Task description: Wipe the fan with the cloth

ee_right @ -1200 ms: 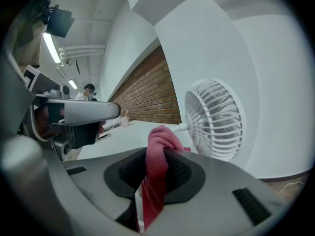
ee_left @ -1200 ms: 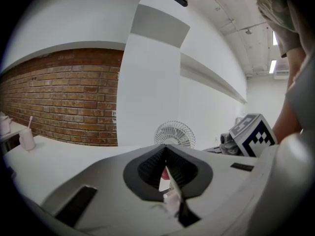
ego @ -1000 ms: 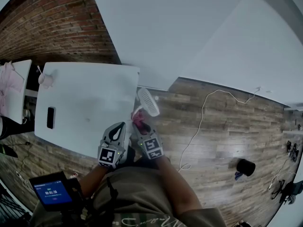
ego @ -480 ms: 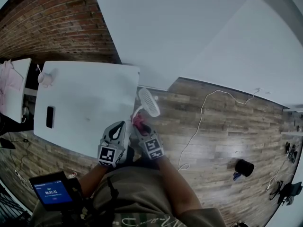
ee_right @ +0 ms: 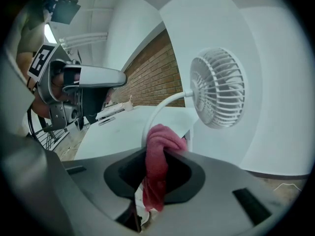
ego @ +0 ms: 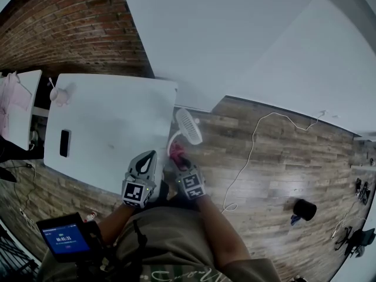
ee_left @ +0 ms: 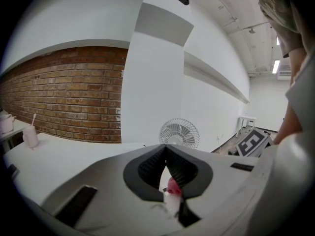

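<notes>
A small white fan (ego: pixel 189 126) with a round grille stands on a curved white neck at the near right corner of the white table (ego: pixel 111 128). My right gripper (ego: pixel 177 158) sits just below the fan head, shut on a bunched pink cloth (ego: pixel 175 152). In the right gripper view the cloth (ee_right: pixel 158 161) hangs from the jaws, with the neck (ee_right: pixel 162 107) right behind it and the fan head (ee_right: pixel 219 87) up to the right. My left gripper (ego: pixel 149 157) is shut beside it at the table's edge. In the left gripper view the fan (ee_left: pixel 179 133) faces me beyond the closed jaws.
A black phone (ego: pixel 64 143) lies on the table's left part and a pale cup with a straw (ego: pixel 59 95) stands at its far left corner. A white cable (ego: pixel 252 151) runs across the wooden floor. A brick wall (ego: pixel 70 34) stands behind the table.
My right gripper has sunk a little with the pink cloth, staying under the fan head. The left gripper has kept its place.
</notes>
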`<state>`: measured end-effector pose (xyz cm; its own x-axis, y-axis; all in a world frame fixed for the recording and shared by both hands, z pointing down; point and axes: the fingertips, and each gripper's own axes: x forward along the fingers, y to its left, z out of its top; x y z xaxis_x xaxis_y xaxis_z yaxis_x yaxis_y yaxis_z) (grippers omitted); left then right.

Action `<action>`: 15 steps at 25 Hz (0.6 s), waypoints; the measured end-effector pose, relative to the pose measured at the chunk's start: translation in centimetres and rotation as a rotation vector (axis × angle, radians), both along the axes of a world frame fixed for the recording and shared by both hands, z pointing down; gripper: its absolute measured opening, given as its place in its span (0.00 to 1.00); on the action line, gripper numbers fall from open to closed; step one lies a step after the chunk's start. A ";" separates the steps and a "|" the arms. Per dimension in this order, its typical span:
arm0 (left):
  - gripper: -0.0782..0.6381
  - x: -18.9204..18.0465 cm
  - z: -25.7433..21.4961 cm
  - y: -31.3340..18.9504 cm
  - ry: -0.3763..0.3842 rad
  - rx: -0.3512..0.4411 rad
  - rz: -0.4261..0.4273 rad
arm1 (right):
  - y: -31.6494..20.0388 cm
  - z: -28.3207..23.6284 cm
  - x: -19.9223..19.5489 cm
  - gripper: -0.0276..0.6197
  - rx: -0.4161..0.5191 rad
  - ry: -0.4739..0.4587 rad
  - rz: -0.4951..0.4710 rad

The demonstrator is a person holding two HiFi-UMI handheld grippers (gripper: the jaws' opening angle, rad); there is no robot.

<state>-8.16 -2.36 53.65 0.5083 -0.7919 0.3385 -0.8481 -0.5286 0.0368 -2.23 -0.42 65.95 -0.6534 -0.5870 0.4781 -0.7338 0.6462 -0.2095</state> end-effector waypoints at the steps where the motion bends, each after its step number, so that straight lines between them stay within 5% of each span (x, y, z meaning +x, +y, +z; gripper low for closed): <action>1: 0.14 0.0 0.0 0.0 0.002 -0.002 0.000 | 0.0 0.0 0.0 0.20 0.006 0.004 -0.001; 4: 0.14 0.3 -0.5 0.0 0.008 -0.013 -0.002 | -0.5 -0.9 0.4 0.20 0.016 -0.001 0.018; 10: 0.14 0.9 -1.1 0.2 0.028 -0.031 -0.003 | -4.4 -5.1 3.3 0.20 0.037 -0.102 0.213; 15: 0.14 1.6 -1.3 0.4 0.031 -0.024 0.023 | -6.0 -6.2 2.4 0.21 0.059 -0.085 0.185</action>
<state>-6.60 -1.93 52.33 0.5368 -0.7718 0.3410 -0.8340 -0.5466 0.0757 0.20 -6.46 59.75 -0.5683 -0.7260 0.3872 -0.8225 0.5151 -0.2414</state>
